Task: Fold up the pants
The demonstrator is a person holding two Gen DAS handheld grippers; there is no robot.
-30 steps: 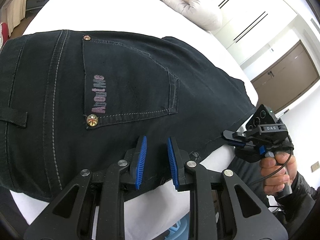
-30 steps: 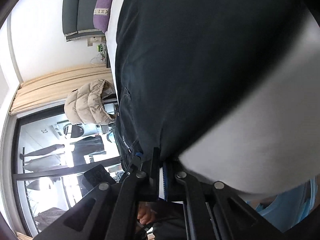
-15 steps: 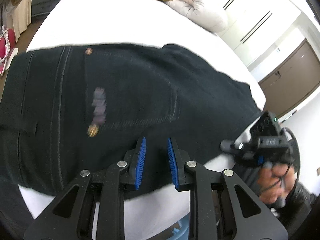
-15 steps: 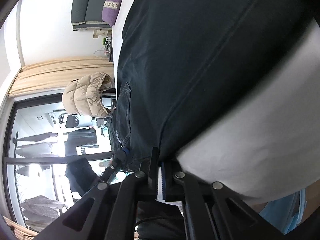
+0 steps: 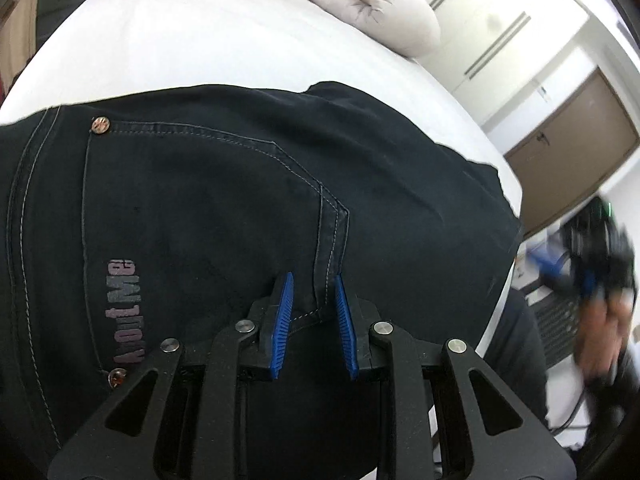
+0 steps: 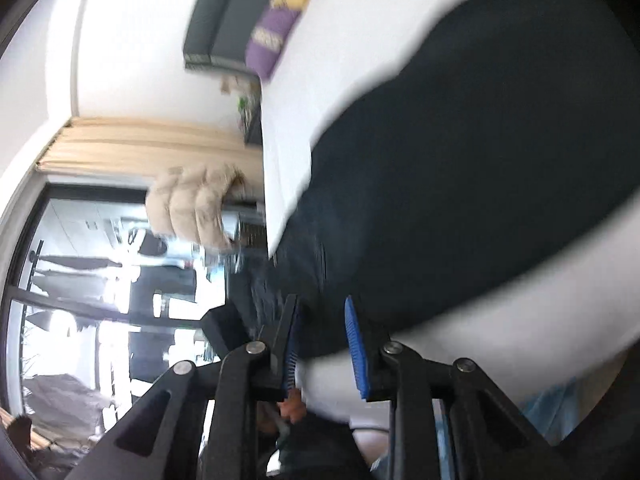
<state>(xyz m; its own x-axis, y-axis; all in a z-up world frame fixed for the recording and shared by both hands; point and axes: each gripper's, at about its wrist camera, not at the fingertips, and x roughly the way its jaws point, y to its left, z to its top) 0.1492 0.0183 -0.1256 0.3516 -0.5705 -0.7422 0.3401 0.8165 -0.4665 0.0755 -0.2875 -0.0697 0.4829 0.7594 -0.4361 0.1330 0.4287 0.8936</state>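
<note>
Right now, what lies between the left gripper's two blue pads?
In the left wrist view, the left gripper is open over the black pants; the back pocket's stitched corner seam runs between its pads, unclamped.

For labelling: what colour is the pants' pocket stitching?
Light grey stitching on black pants; clearest in the left wrist view.

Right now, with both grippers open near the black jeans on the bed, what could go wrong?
1. The left gripper straddles the thick corner seam of the back pocket; closing here may pinch only the pocket layer, or slip off the seam.
2. The right gripper is open at the edge of the black jeans, partly over the white bedsheet; it might grab the sheet too.
3. The right view is blurred, so aim seems uncertain.
</note>
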